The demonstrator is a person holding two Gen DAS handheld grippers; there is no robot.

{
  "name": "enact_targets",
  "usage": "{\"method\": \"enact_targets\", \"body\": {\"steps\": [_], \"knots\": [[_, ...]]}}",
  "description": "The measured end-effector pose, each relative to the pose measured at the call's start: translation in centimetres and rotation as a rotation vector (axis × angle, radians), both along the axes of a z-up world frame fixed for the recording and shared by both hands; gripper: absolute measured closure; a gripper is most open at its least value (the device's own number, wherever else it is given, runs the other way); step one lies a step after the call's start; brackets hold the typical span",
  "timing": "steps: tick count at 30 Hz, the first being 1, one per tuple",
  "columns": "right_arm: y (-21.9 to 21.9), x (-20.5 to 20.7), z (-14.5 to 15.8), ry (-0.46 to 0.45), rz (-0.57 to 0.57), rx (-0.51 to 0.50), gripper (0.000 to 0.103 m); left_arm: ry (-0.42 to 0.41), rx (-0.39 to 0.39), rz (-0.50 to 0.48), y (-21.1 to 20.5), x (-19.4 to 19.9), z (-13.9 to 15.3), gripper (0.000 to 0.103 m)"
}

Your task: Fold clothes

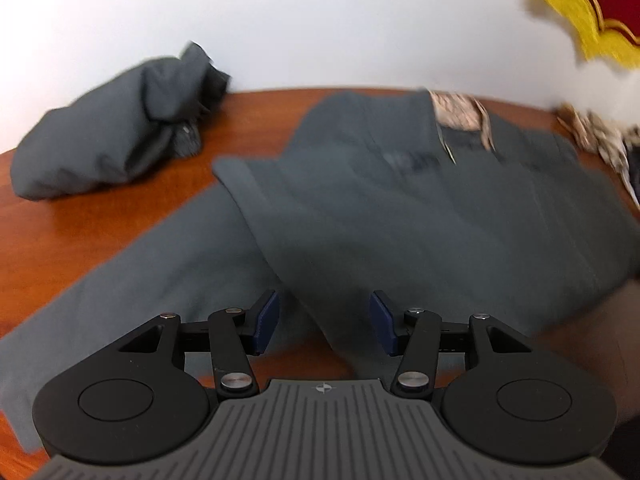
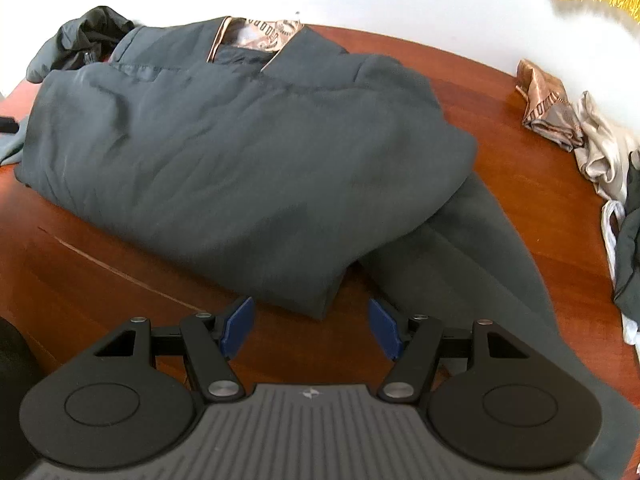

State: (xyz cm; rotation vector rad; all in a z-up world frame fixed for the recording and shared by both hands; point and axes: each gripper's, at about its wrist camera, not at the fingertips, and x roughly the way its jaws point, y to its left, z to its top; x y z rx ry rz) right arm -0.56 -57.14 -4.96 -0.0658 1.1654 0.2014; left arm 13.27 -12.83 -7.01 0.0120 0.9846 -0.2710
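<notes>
1. A bundled dark garment (image 1: 112, 136) sits at the far left of the wooden bench (image 1: 100, 216), against the wall.
2. The left claw (image 1: 324, 322) hangs released, blue pads apart, over the near fold of a grey jacket (image 1: 400, 208), gripping nothing.
3. The jacket (image 2: 240, 152) lies partly folded mid-bench, patterned collar lining (image 2: 260, 36) showing at the far edge, one panel trailing toward the near right.
4. The right claw (image 2: 312, 326) is released too, just short of the jacket's near corner.
5. Loose tan cloths (image 2: 560, 116) lie at the right edge.
</notes>
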Motion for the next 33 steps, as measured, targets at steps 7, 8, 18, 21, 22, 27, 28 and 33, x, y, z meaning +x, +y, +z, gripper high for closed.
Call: {"method": "enact_targets", "body": {"steps": [7,8,18,21,22,27,28,33], "knots": [[0.3,-0.3,-0.9,-0.008,0.002,0.017,0.033,0.051,0.002,-0.025,-1.4,-3.4,-1.9,0.050],[0.3,-0.4,-1.0,-0.009,0.001,0.019,0.033,0.051,0.004,-0.022,-1.6,-3.6,-2.1,0.050],[0.8,-0.1,-2.7,-0.033,-0.013,0.056,0.033,0.041,0.076,-0.047,-4.9,-4.0,-3.9,0.050],[1.0,0.3,-3.3,-0.027,-0.021,0.057,0.033,0.037,0.102,-0.033,-5.3,-4.0,-4.2,0.049],[1.1,0.4,-3.5,-0.023,-0.024,0.055,0.033,0.030,0.110,-0.031,-5.4,-4.2,-4.1,0.049],[0.9,0.7,-4.0,-0.020,-0.037,0.066,0.033,-0.003,0.142,-0.021,-5.9,-5.3,-3.4,0.056],[0.9,0.8,-4.1,-0.018,-0.035,0.065,0.033,-0.011,0.149,-0.012,-6.0,-5.5,-3.2,0.058],[1.1,1.1,-4.4,-0.012,-0.023,0.061,0.033,-0.025,0.153,0.026,-6.0,-5.7,-2.8,0.067]]}}
